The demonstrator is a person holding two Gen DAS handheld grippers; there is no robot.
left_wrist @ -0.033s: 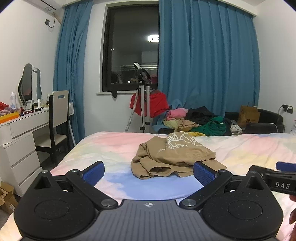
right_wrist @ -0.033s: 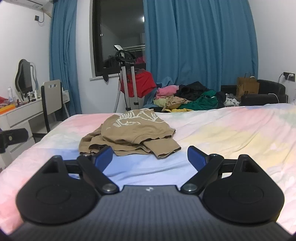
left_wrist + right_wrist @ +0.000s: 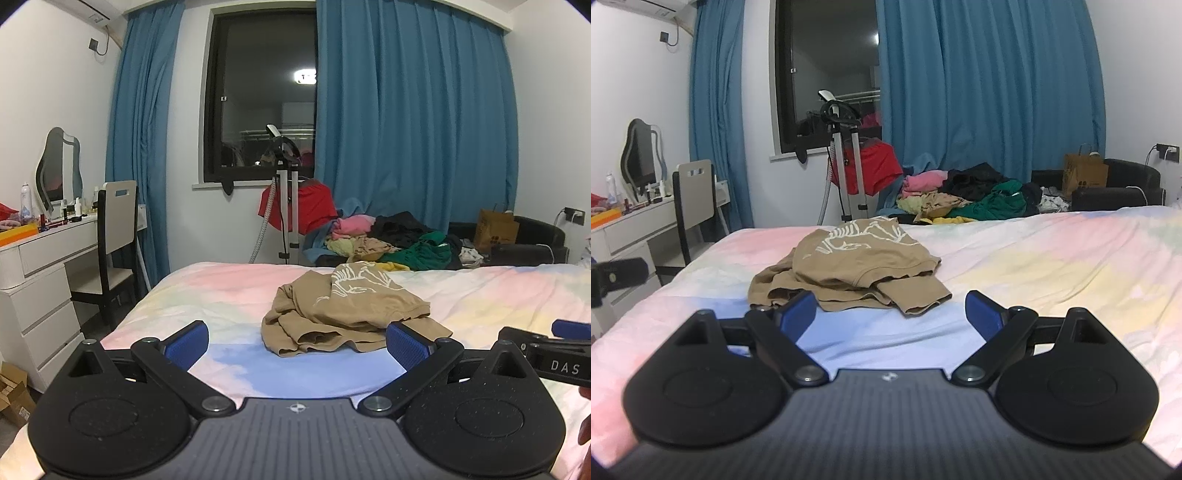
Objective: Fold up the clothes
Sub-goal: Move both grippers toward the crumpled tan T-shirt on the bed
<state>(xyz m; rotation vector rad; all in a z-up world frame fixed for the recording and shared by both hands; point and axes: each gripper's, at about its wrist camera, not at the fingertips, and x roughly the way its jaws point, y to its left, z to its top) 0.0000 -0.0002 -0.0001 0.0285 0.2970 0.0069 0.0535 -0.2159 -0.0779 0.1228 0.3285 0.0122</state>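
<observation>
Left wrist view shows the crumpled tan T-shirt with a white skeleton print [image 3: 343,314] lying in a heap on the pastel tie-dye bedsheet [image 3: 221,295], just ahead of the left gripper [image 3: 297,341], whose blue-padded jaws are spread wide and hold nothing. The right gripper [image 3: 890,314] is likewise wide apart and empty, with the shirt [image 3: 849,266] ahead and slightly left. Nothing lies between either gripper and the shirt. Beyond the bed sit a pile of mixed coloured clothes [image 3: 391,243] and a white garment steamer stand [image 3: 286,199].

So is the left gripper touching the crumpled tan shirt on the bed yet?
Apart. In the left wrist view the left gripper is open, with bare bedsheet showing between its fingertips and the tan shirt.
</observation>
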